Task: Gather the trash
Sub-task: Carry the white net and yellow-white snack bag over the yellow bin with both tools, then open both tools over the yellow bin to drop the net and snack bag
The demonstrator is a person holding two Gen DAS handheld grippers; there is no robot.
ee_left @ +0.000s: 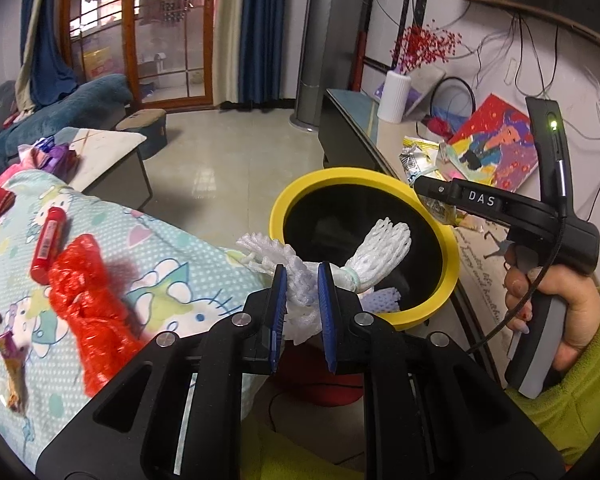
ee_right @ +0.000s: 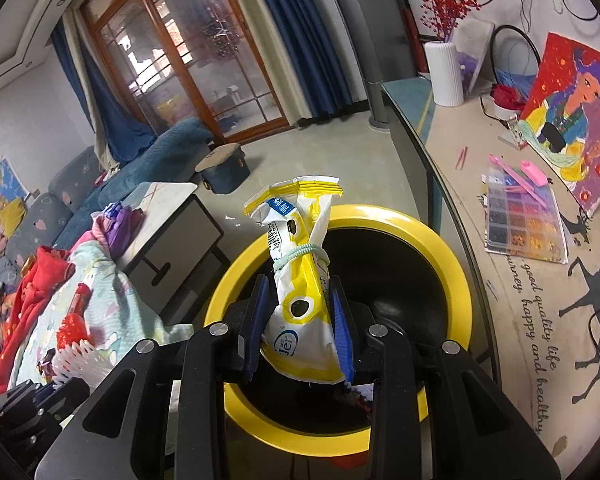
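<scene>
Both grippers loaded over yellow bin rim [ee_right: 452,264]: left gripper [ee_left: 302,276] foam net [ee_left: 364,256], right gripper [ee_right: 300,300] wrapper [ee_right: 300,280].

Glossy yellow plastic bin rim [ee_right: 456,280], white foam netting [ee_left: 384,248], shiny crinkled wrapper [ee_right: 300,312], printed cloth blanket [ee_left: 172,256]

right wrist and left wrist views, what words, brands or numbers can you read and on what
"DAS": on the right gripper, white letters on its black body.
"good quality life" and "happy and healthy": black script on the tabletop.
"Jer": partial blue logo on the yellow and white packet.
Packet's barcode digits and blue label characters: too small to read.
Red tube print: blurred.
</scene>
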